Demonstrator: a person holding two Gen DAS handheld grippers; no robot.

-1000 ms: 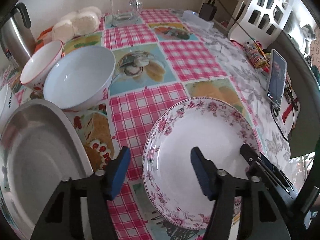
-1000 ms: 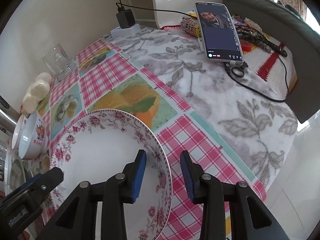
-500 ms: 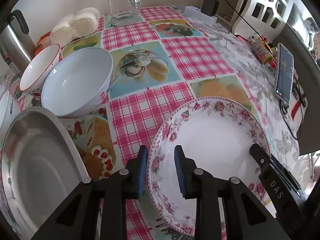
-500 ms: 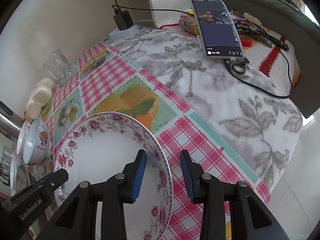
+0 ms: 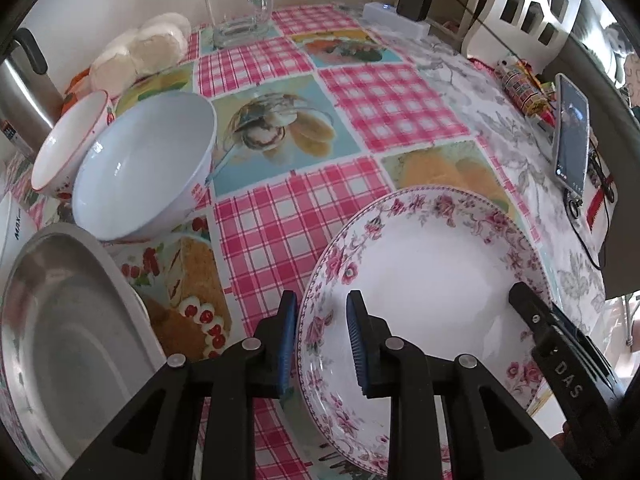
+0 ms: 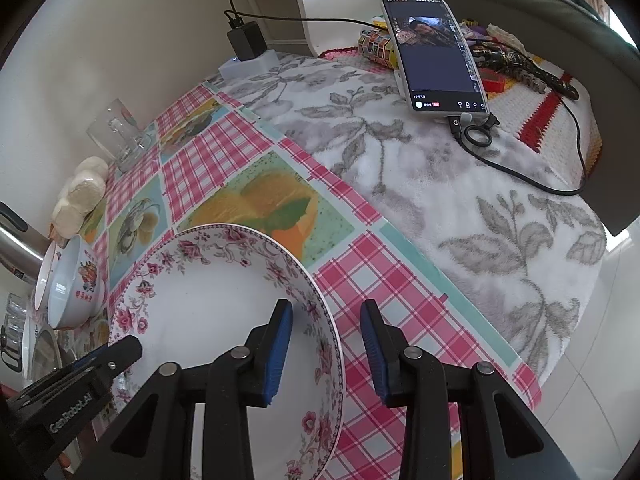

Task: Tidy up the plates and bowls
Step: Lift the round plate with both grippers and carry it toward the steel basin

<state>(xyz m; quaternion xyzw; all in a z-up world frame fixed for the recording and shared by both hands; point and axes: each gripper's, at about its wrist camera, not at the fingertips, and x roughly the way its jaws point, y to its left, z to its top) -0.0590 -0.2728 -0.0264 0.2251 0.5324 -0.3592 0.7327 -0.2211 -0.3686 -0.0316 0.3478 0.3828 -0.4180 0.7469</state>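
Observation:
A deep white plate with a pink flower border lies on the checked tablecloth, near its front edge. My left gripper straddles the plate's left rim, and its blue pads are shut on that rim. My right gripper straddles the opposite rim of the plate. It stands open, with a gap showing between the rim and the outer pad. A plain white bowl and a smaller red-rimmed bowl stand at the left. A steel basin sits at the near left.
A glass mug and round buns stand by the back wall, and a steel kettle at the far left. On the flowered cloth at the right are a phone with its cable, and a charger.
My left gripper's jaws went from wide apart to narrow, closing onto the plate's left rim. The right gripper kept its opening and place.

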